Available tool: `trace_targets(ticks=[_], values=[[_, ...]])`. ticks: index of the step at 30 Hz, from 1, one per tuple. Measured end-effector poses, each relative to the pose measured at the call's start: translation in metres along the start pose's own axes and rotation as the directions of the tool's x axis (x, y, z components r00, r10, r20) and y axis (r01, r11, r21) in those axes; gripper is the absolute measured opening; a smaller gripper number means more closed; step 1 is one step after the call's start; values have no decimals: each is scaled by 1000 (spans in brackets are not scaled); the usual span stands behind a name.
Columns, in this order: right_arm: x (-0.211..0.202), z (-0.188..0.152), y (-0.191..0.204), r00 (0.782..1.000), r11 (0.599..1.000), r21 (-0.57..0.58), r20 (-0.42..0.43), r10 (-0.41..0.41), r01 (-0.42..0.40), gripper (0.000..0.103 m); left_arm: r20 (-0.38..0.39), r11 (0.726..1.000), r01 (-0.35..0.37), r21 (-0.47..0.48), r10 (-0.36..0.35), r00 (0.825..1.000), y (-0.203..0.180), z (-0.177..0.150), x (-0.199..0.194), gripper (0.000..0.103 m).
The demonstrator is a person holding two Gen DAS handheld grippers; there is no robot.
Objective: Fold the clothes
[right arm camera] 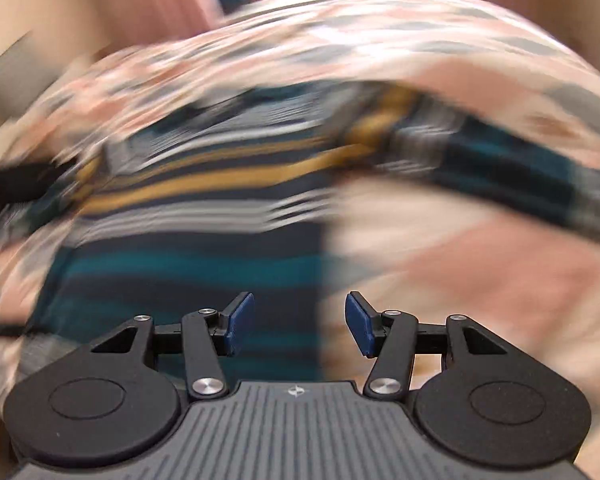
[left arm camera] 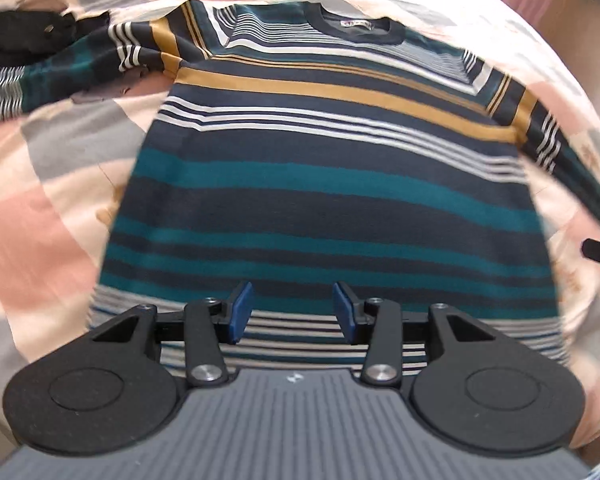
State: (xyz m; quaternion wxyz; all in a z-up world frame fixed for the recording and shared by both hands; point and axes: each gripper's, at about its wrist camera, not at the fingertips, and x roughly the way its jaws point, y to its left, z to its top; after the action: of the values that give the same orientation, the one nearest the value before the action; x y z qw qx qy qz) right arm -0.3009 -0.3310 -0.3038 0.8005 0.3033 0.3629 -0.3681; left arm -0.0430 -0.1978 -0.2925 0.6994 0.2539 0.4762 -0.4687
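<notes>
Item: striped sweater [left arm camera: 324, 168], long-sleeved, laid flat, collar at 12 o'clock, hem at 6, on a bed with a pink-and-grey checked bedsheet [left arm camera: 52, 208].

Left claw [left arm camera: 293, 312]: spread, empty, hovering over the hem.

Right claw [right arm camera: 300, 322]: spread, empty, above the garment's side edge; view badly motion-blurred.

Handling (judged): soft, light knit, limp; will sag and slide. Best pinched at hem corners or the shoulder seam.

Clearance: a dark object [left arm camera: 24, 38] touches the sleeve at 10 o'clock. Bare sheet at 3 and 9.
</notes>
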Motion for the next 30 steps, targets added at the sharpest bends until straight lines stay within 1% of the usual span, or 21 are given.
trace_targets(ticks=[2,3,5,7,8,9,10,11,12,13,14,15,17,19,20,21,22,24,25,28,30], values=[[11,-23,31,997,997,-41,-40,-68,66,57,-24,999,21,35,-20,1000,18,-9,9,39],[16,-37,39,991,993,-53,-72,-110,106,57,-50,999,24,45,-22,999,29,-17,12,39],[12,-75,50,965,980,-56,-173,-196,189,59,-126,997,20,68,-12,992,49,-39,18,39],[4,-106,53,950,970,-41,-195,-243,240,61,-178,996,32,79,-17,984,71,-66,15,42],[-5,-114,55,948,968,-22,-202,-248,248,66,-196,996,43,77,-27,980,81,-76,10,42],[-9,-117,58,931,963,2,-253,-262,271,71,-225,996,47,74,-29,974,88,-84,5,42],[-14,-118,61,914,956,26,-302,-273,294,71,-257,997,40,70,-21,966,93,-89,1,42],[-21,-116,63,902,948,56,-332,-277,312,70,-290,998,28,64,-8,957,97,-91,-5,42],[-30,-112,67,899,943,86,-341,-275,321,70,-313,998,14,57,5,950,99,-90,-11,40],[-42,-106,71,905,940,121,-331,-266,321,70,-327,999,-3,49,18,945,100,-86,-20,39],[-54,-98,76,917,939,154,-312,-250,308,71,-341,999,-19,41,32,939,100,-81,-28,39],[-65,-88,82,929,940,181,-292,-230,289,75,-335,999,-23,40,35,942,99,-74,-39,40],[-85,-66,96,946,941,208,-244,-212,265,79,-278,998,-10,56,25,960,92,-52,-66,43],[-101,-44,111,960,946,218,-193,-201,242,84,-199,998,-2,66,15,980,82,-29,-95,56],[-108,-34,118,966,949,218,-169,-195,229,87,-159,998,0,65,10,987,76,-18,-110,59],[-115,-24,125,971,952,218,-146,-187,217,88,-120,998,3,63,4,993,71,-7,-125,64],[-122,-17,132,976,954,222,-129,-177,203,88,-84,998,5,58,-1,996,65,2,-139,64],[-137,-4,144,984,958,230,-93,-155,173,93,-40,999,10,43,-8,999,56,14,-166,68],[-146,-1,149,989,959,244,-74,-130,145,94,-27,999,11,36,-10,1000,52,17,-177,70],[-162,12,153,997,959,272,-43,-68,77,98,-7,1000,3,27,-3,1000,40,19,-202,71],[-173,17,155,998,960,275,-35,-51,59,98,4,1000,-14,25,14,1000,30,17,-215,71]])
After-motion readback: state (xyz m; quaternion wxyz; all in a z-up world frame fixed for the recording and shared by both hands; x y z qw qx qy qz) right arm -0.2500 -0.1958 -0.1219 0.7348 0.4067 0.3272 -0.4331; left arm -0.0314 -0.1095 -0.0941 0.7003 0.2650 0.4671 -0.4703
